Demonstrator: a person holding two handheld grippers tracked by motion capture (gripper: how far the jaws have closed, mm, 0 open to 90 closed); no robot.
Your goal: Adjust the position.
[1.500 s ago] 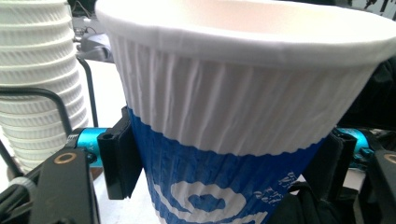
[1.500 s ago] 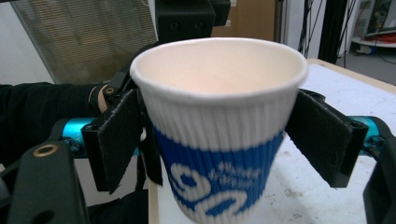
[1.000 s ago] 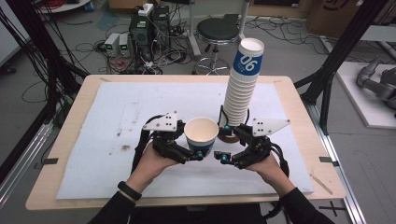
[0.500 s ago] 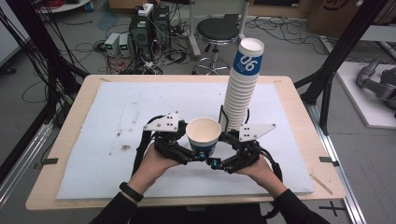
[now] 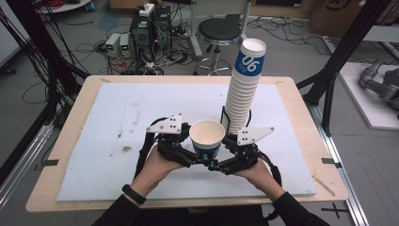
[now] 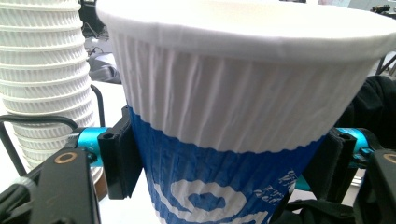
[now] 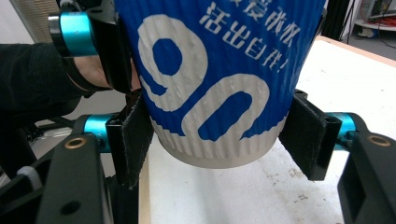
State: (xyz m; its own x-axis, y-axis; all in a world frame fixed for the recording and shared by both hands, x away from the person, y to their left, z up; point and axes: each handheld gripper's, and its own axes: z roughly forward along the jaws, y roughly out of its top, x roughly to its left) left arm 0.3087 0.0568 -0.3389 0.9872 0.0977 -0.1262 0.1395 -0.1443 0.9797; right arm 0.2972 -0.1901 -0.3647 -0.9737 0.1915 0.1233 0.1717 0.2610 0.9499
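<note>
Two grippers (image 5: 200,157) (image 5: 217,162), one paper cup (image 5: 207,136) clamped

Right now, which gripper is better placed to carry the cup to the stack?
Probably right: the right gripper grips the cup low and sits just below the stack. The left gripper also holds it, farther off.

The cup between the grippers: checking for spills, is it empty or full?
Empty: the high view looks into the cup and shows bare white walls and bottom.

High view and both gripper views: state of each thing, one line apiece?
paper cup: upright, empty, held off the table
cup stack: upright on the table, nested tall
left gripper: shut on the paper cup
right gripper: jaws just closed on the paper cup's base
stool: standing on the floor
</note>
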